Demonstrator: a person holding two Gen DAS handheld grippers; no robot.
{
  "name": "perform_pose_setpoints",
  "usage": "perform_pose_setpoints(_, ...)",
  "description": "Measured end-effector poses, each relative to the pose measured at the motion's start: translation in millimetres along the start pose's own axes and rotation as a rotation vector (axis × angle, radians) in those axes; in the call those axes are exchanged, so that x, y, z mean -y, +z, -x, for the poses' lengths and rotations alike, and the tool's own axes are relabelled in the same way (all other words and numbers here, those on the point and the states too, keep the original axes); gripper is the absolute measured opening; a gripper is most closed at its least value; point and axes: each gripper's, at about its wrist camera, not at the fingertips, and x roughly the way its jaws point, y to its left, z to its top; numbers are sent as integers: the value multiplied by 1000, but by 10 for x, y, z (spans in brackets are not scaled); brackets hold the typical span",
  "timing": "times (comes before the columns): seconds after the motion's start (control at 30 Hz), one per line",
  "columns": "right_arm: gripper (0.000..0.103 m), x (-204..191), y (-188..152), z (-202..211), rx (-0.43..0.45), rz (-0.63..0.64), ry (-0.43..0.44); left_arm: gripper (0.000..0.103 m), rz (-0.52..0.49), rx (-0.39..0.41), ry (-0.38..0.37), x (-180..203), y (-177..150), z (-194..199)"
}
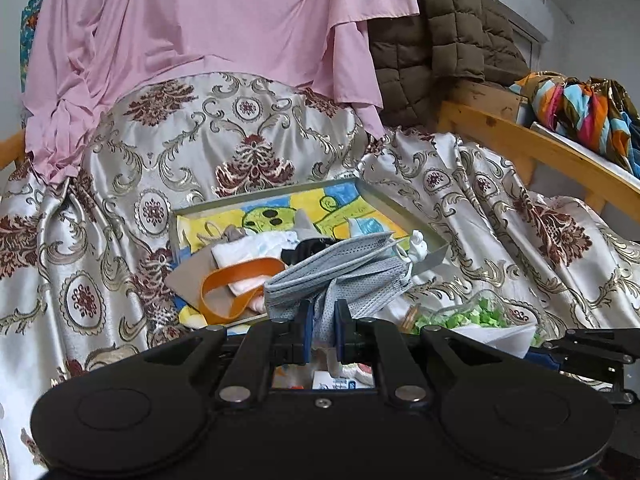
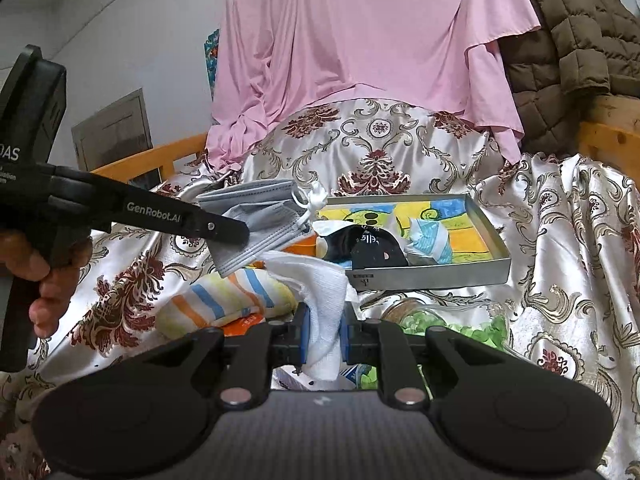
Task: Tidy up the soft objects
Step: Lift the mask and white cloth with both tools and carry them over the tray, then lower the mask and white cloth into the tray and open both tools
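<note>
Brocade cloth [image 1: 248, 136], umbrella [image 1: 580, 116] maybe, L view only

Your right claw [image 2: 324, 330] is matte black with blue pads and silver pivot screws. Your left claw [image 2: 240, 232] carries white "GenRobot.AI" lettering along its black arm.

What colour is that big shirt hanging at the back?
Pink shirt, plain, no pattern; clearest in the right wrist view.

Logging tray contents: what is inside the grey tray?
Grey tray holds a colourful drawing lining its floor, a black cloth and a blue-white wad; those items cover much of the drawing.
</note>
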Motion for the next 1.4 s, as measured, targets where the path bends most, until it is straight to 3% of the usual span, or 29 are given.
perform_pose_setpoints(0.33,17,106,206,-148,27,-10,-14,11,22,107,31,-82,232,-264)
perform_pose_setpoints(0.53,17,365,518,-379,37,-5,-66,11,44,120,11,-152,415,-628)
perform_pose_setpoints(0.7,17,641,788,-824,-25,-22,-115,11,147,130,-55,-236,541,-1050)
perform_pose_setpoints(1.13,17,949,1214,-1971,-174,-21,-245,11,393,33,-169,-700,631,-2061)
perform_pose_setpoints(1.4,17,1037,1308,-2394,-247,-25,-314,12,441,4,-212,-775,633,-2307)
